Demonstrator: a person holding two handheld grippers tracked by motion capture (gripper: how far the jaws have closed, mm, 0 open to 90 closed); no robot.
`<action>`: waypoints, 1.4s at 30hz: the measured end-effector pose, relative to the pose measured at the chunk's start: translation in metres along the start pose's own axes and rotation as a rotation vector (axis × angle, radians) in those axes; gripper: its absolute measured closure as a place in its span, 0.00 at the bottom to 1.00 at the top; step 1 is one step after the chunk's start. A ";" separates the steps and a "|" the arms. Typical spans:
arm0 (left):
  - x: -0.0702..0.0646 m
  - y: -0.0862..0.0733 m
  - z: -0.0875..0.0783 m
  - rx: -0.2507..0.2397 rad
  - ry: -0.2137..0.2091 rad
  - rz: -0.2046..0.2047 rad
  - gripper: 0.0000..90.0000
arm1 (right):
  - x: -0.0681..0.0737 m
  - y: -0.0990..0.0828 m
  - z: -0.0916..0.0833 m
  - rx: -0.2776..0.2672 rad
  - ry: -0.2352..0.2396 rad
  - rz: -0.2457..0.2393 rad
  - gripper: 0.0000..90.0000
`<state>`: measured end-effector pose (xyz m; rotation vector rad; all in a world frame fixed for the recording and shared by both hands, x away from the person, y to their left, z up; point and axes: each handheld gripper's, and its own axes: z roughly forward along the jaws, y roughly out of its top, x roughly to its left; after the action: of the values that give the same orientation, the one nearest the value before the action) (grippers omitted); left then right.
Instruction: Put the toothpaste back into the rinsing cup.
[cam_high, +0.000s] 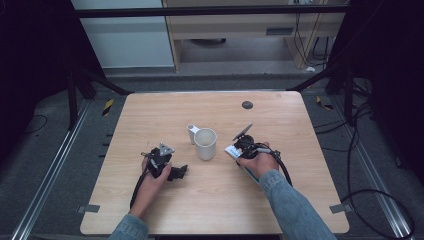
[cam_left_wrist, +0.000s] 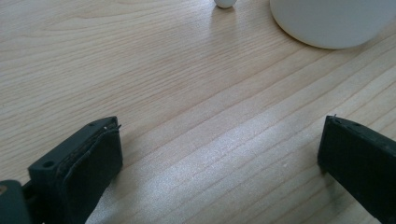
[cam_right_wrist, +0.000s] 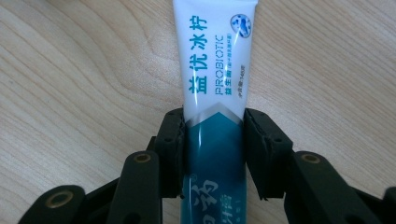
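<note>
The right tool (cam_right_wrist: 212, 140) is pinching a white and teal plastic toothpaste tube (cam_right_wrist: 212, 70) with blue letters on it. Both black pads press on the sides of the tube, at the place where the white part meets the teal part. The tube lies flat on the light wooden tabletop (cam_high: 150, 115). In the high view, the right tool (cam_high: 239, 149) and the tube (cam_high: 232, 151) sit a bit right of the middle of the tabletop, just beside a white round cup (cam_high: 205, 143). The tube's white end shows close to the cup's right side, but I cannot tell if they touch.

A small white upright thing (cam_high: 192, 133) stands next to the cup on its far left side. I cannot tell if it is joined to the cup.

The left tool (cam_high: 176, 172) rests low on the tabletop, left of the middle and nearer the front edge than the cup. In the left gripper view its two black jaws are spread wide, with bare wood between them. The bottom of the cup (cam_left_wrist: 331, 23) shows farther ahead.

A small dark round spot (cam_high: 247, 105) sits near the far edge of the tabletop.
</note>
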<state>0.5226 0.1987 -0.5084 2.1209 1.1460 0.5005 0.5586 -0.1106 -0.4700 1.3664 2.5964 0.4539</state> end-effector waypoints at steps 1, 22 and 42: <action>0.000 0.000 0.000 0.000 0.000 0.000 0.00 | 0.000 0.000 0.000 0.001 0.000 -0.001 0.68; 0.000 0.000 0.000 0.000 0.000 0.001 0.00 | -0.004 0.006 -0.007 0.025 0.023 -0.016 0.85; 0.000 0.000 0.000 -0.001 0.000 0.001 0.00 | -0.014 0.001 -0.030 -0.002 0.021 -0.021 0.87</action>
<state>0.5230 0.1987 -0.5084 2.1210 1.1441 0.5012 0.5586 -0.1271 -0.4409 1.3392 2.6237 0.4702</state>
